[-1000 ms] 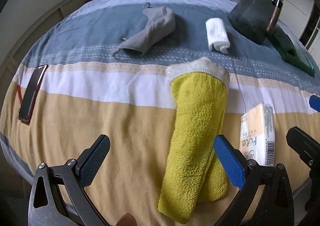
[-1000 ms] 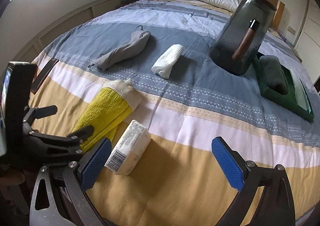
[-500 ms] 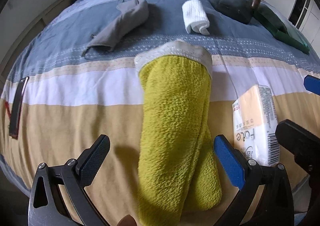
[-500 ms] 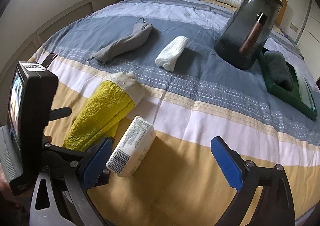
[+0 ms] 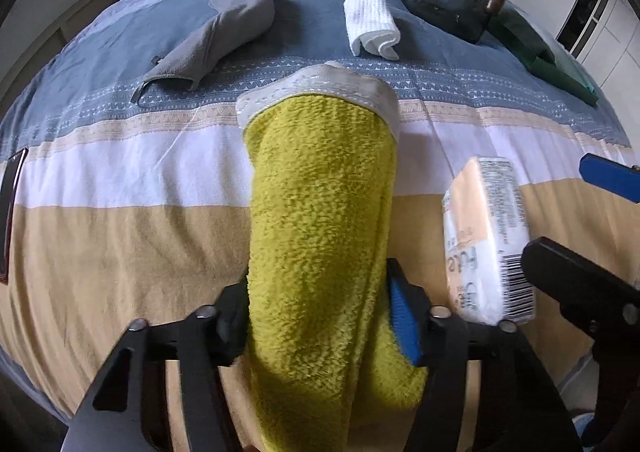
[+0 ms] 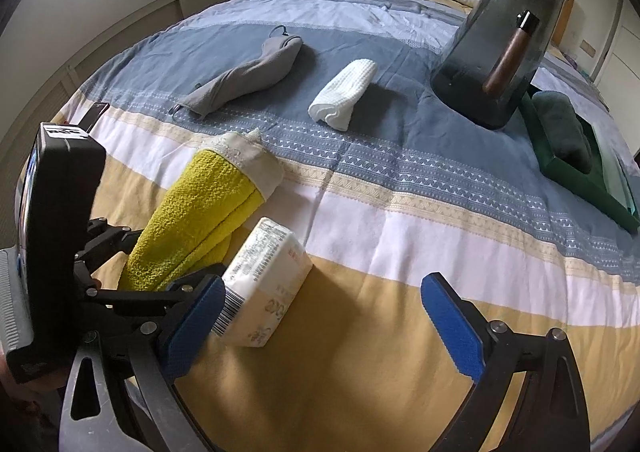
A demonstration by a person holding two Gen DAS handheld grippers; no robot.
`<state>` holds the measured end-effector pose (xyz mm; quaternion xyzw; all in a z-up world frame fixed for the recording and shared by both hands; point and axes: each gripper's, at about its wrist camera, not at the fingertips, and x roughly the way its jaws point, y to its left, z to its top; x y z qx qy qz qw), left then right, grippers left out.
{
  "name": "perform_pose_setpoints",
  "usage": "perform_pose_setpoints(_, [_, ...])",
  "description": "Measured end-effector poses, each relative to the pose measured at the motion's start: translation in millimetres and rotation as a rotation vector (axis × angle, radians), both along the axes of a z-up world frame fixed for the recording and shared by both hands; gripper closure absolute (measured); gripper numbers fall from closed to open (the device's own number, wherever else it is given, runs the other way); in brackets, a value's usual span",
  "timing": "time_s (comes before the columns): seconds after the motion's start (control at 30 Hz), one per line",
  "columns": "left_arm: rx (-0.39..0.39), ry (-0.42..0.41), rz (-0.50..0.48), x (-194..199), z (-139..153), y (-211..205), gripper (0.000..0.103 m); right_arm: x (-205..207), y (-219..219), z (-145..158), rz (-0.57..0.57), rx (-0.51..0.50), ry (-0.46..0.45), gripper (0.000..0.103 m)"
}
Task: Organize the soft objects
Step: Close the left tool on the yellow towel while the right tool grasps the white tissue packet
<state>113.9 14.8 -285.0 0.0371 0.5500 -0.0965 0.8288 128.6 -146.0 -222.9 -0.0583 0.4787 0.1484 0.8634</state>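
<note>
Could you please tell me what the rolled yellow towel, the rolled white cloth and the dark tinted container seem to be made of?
Rolled yellow towel: probably terry or microfibre, with a nubby looped pile and pale smooth trim. Rolled white cloth: likely cotton, its waffle grid showing. Dark tinted container: smoky, see-through and glossy, so glass or plastic; I cannot tell which.

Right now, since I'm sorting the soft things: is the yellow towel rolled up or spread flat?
Rolled into a long bundle. The yellow towel lies lengthwise on the bed, the left gripper shut around its near end.
</note>
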Motion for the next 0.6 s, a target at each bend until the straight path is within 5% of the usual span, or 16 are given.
perform_pose_setpoints(0.27, [0.007, -0.006, -0.018, -9.8, 9.0, 12.1, 0.078, 2.7, 1.7, -1.0, -0.001, 0.014, 0.008, 0.003])
perform_pose_setpoints(0.6, [0.023, 0.005, -0.008, -15.2, 11.2, 30.2, 0.081, 12.5, 14.1, -11.6, 0.002, 0.023, 0.044, 0.012])
